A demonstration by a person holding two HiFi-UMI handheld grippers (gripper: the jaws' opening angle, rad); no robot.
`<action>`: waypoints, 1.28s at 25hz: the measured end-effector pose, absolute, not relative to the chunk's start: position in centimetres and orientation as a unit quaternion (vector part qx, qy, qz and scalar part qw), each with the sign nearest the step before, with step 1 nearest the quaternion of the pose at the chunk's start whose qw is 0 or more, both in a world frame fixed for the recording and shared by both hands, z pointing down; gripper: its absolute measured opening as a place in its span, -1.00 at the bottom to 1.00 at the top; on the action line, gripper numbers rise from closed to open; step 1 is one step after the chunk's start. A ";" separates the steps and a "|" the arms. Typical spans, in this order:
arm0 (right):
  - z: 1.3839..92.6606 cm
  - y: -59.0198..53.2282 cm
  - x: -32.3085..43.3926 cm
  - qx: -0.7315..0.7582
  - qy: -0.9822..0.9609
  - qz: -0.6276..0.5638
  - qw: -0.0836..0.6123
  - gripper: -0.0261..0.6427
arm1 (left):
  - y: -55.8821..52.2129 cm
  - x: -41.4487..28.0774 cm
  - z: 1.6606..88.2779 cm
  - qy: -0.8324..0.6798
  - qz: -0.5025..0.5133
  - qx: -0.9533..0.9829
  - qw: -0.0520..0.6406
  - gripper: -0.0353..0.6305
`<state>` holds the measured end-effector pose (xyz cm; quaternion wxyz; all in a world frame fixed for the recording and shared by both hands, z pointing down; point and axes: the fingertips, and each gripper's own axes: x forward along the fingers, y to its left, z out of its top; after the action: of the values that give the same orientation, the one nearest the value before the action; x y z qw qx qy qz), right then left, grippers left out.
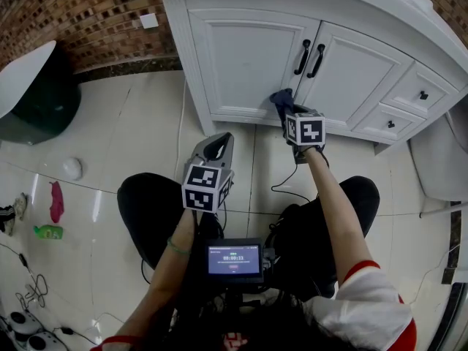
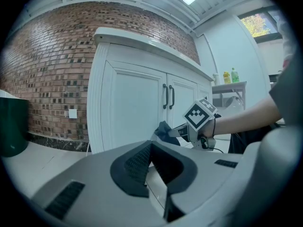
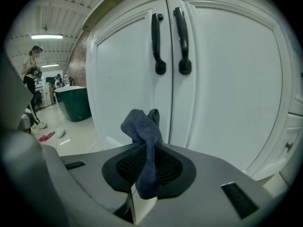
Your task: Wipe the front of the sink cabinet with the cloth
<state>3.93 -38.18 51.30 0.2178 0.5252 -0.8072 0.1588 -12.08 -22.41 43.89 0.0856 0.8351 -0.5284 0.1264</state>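
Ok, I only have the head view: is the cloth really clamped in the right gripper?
Observer: Yes. The right gripper view shows the right gripper shut on the dark blue cloth, a bunched end sticking out past the jaws.
Operator: And the left one?
Observer: In its own view the left gripper is shut, nothing between the jaws.
Operator: Anyone else around?
Observer: The right gripper view shows a person standing in the background, beyond the dark green tub.

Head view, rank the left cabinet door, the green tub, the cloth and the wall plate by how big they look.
Largest to smallest:
left cabinet door
green tub, partly cut off by the frame
cloth, held by the right gripper
wall plate
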 end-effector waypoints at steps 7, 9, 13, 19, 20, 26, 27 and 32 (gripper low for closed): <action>52.9 -37.7 -4.7 0.470 -0.839 0.157 0.226 -0.74 | -22.6 -13.0 44.2 -0.532 0.121 0.833 0.088 -0.83; 53.6 -37.7 -7.8 0.453 -0.846 0.160 0.230 -0.74 | -22.7 -13.9 44.1 -0.539 0.114 0.830 0.090 -0.83; 54.1 -37.8 -13.5 0.422 -0.861 0.152 0.240 -0.74 | -22.9 -15.6 44.1 -0.550 0.103 0.823 0.097 -0.83; 54.6 -38.4 -18.4 0.403 -0.868 0.146 0.251 -0.74 | -23.0 -16.7 44.4 -0.554 0.095 0.821 0.099 -0.83; 54.6 -38.5 -18.5 0.405 -0.867 0.146 0.253 -0.74 | -23.0 -16.8 44.4 -0.554 0.094 0.821 0.099 -0.83; 55.2 -39.0 -14.8 0.426 -0.854 0.146 0.262 -0.74 | -22.9 -16.8 44.6 -0.551 0.097 0.823 0.098 -0.83; 55.4 -39.0 -13.6 0.433 -0.849 0.148 0.264 -0.74 | -22.9 -16.6 44.7 -0.550 0.099 0.824 0.098 -0.83; 55.8 -39.2 -6.4 0.469 -0.827 0.153 0.270 -0.74 | -22.8 -15.7 44.9 -0.544 0.113 0.826 0.097 -0.83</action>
<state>-6.42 -39.20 55.84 0.2698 0.4692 -0.8269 0.1528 -15.70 -22.79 44.90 0.0970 0.8256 -0.5443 0.1128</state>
